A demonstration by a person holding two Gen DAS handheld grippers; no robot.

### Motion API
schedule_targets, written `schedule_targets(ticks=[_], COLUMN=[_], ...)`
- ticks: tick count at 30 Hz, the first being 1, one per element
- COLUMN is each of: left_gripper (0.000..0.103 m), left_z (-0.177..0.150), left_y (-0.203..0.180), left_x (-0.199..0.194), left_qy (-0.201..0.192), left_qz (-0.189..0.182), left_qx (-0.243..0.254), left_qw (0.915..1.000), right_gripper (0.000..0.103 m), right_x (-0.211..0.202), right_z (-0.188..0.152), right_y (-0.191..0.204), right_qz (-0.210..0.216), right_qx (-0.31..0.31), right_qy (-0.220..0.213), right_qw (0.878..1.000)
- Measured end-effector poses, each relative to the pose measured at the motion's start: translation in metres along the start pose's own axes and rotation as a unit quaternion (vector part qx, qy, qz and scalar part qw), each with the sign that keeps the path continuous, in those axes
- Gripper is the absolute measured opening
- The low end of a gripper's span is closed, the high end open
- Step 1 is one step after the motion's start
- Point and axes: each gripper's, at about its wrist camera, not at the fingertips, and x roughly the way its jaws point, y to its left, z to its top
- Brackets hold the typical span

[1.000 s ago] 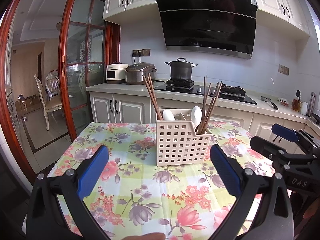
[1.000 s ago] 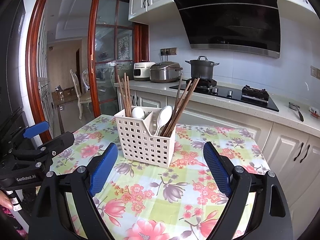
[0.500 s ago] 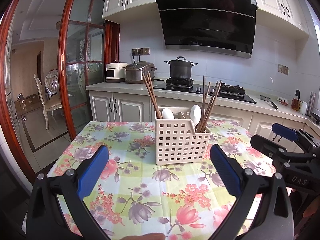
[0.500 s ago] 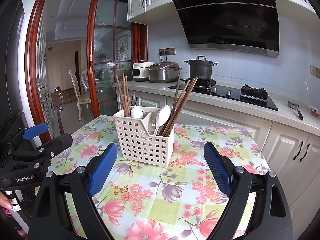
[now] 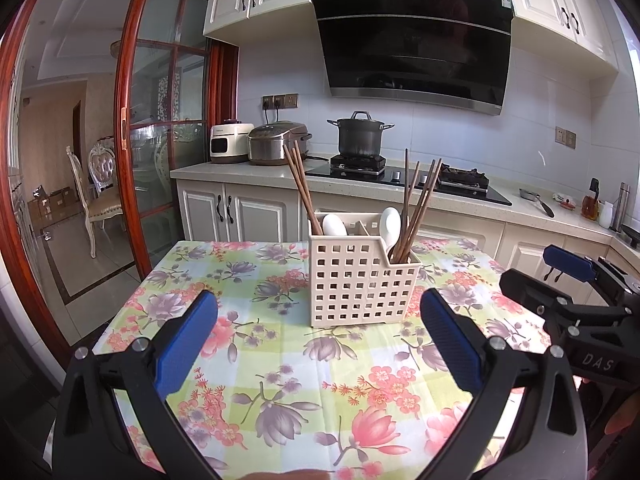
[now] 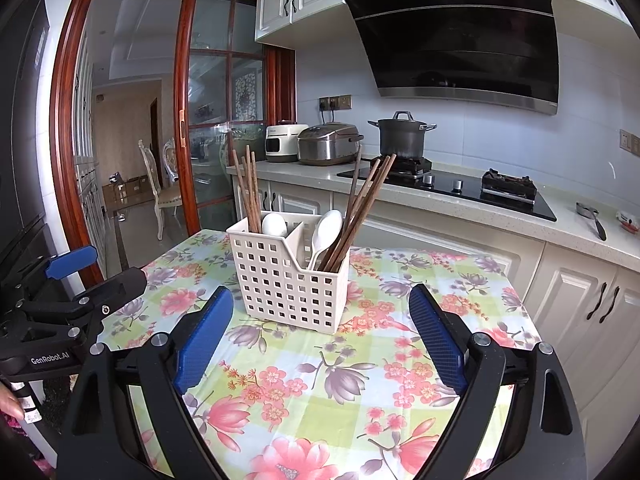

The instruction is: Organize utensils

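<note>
Kept the fingers (image 5: 188,340) of the left gripper (image 5: 318,300) spread wide, pinching nothing, low over the near part of the floral tablecloth (image 5: 260,392). Noted almost no change against a second earlier: same hover, same gap, only a faint drift of the view. Found the utensil holder (image 5: 360,284) in the same spot, upright in the middle of the cloth, beyond the fingertips and apart from them. Judged the sorting not yet begun, or paused; touched nothing, moved nothing. Counted, left to right: one holder, split by dividers into compartments. Counted at its left end a left bunch of chopsticks (image 5: 300,188), brown, three or four, leaning left. Counted beside them one white spoon (image 5: 334,225), bowl up. Counted past the divider a second spoon (image 5: 390,220), also bowl up, sharing the right compartment with a right bunch of chopsticks (image 5: 418,204), about five, fanned toward the right. Made that two spoons and two bunches, with both kinds mixed at each end, so probably still to be separated by kind. Could not fix the exact stick count where overlapping. Held the right gripper (image 6: 320,294) likewise, with its fingers (image 6: 438,340) spread and empty, short of the holder's near right corner. Tallied two grippers, neither loaded.
</note>
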Motion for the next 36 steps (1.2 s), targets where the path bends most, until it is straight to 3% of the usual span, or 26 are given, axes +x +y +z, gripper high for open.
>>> schedule_targets(ticks=[36], left_gripper=[0.098], left_z=[0.0002], left_y=[0.0015], left_x=[0.0013], left_qy=[0.004], left_qz=[-0.006], left_qx=[0.002], left_qw=[1.0], right_gripper=[0.084], right_x=[-0.0029], right_z=[0.0015], right_y=[0.0004], right_qz=[-0.001], right_qx=[-0.002], right_qy=[-0.003], right_qw=[1.0])
